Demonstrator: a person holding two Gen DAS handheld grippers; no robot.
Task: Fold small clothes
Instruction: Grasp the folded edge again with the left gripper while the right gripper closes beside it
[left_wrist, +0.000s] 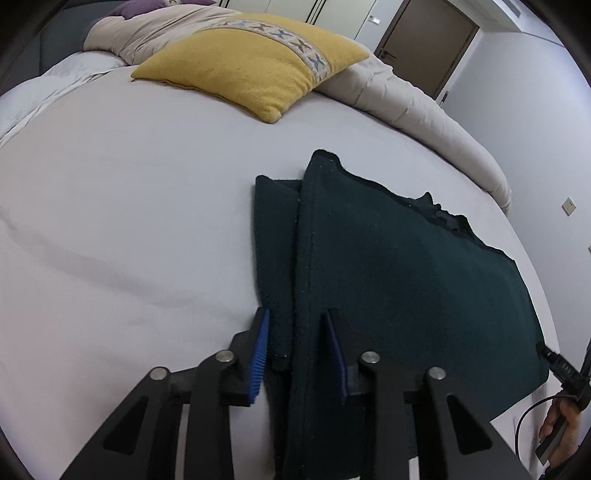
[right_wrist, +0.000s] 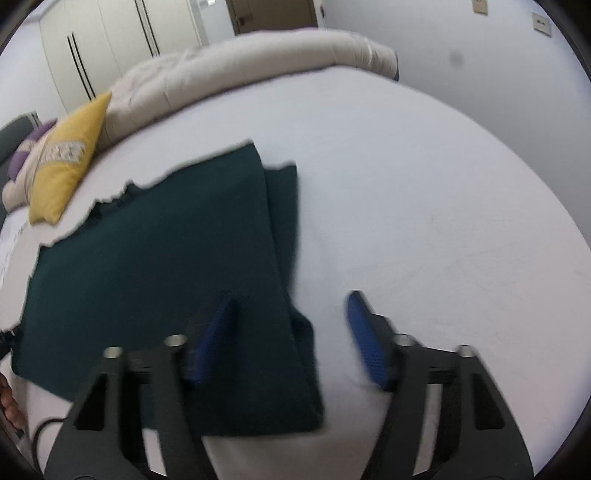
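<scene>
2 grippers, left (left_wrist: 297, 345) and right (right_wrist: 290, 334), are straddling opposite side edges of the dark green knitted garment (left_wrist: 388, 266), jaws apart.

even, soft indoor light, faint shadows. left wrist view sharp; right wrist view motion-blurred. strong fisheye bending, dark corners in both.

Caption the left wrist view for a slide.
Left gripper open astride the folded edge of a dark green garment on a white bed, yellow pillow behind.
</scene>
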